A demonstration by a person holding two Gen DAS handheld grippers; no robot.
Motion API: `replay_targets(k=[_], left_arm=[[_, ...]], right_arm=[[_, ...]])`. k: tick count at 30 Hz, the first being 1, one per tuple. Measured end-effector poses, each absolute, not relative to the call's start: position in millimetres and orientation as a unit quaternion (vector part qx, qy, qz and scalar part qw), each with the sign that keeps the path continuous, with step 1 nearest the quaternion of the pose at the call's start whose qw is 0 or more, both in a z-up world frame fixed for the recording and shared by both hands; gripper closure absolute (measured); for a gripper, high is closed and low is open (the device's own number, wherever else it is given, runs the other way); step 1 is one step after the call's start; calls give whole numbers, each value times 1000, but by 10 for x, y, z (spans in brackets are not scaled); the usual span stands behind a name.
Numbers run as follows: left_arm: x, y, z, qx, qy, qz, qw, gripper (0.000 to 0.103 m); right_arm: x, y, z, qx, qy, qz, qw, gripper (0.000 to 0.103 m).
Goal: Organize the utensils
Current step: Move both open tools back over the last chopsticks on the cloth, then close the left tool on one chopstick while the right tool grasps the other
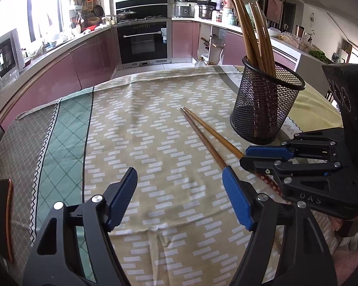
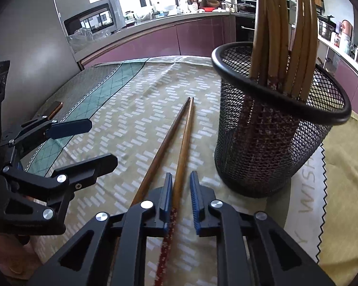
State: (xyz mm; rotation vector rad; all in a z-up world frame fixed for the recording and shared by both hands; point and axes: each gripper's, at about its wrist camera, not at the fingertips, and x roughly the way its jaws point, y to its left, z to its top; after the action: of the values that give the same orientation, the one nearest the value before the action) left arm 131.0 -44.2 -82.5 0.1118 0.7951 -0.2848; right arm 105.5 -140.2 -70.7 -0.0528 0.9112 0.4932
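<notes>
two chopsticks on the cloth, one between the right pads

a pair of loose chopsticks (image 2: 176,140) lies on the patterned tablecloth (image 1: 143,124) that covers the surface, their tips close together and pointing away toward the kitchen counters. just to their right stands a black mesh holder (image 2: 272,143), upright, with a bunch of wooden chopsticks (image 2: 281,35) standing in it and leaning against its rim.

the right hand-held gripper (image 2: 181,190) is low over the near ends of the loose pair. its blue pads are drawn in to a narrow gap with the right-hand chopstick (image 2: 185,140) between them; the left pad lies against the stick, and whether the right pad touches it cannot be told from this view. the other chopstick (image 2: 163,140) lies outside the pads, passing under the left finger. the red patterned end of the gripped stick runs back under the gripper body.

the left hand-held gripper (image 1: 179,186) hovers over the cloth to the left of the pair, jaws spread wide and nothing between them; its right pad sits near the chopsticks' ends. a dark flat object (image 1: 3,217) with a copper edge lies at the far left of the cloth.
</notes>
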Motion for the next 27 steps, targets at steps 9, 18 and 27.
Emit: replay_targets(k=[9,18,27], left_arm=[[1378,-652,-859,62,399,-157,902,37],[1432,-851,-946,77,411,-167,893,40],[1466,-915,-1057,86,426,-166,885,59]], right_arm=[[1018,-1606,-730,23,440,232,867,97],[982,-1699,-749,38,440,231,867,97],[988,-1715,-753,38,440,235,866,97]])
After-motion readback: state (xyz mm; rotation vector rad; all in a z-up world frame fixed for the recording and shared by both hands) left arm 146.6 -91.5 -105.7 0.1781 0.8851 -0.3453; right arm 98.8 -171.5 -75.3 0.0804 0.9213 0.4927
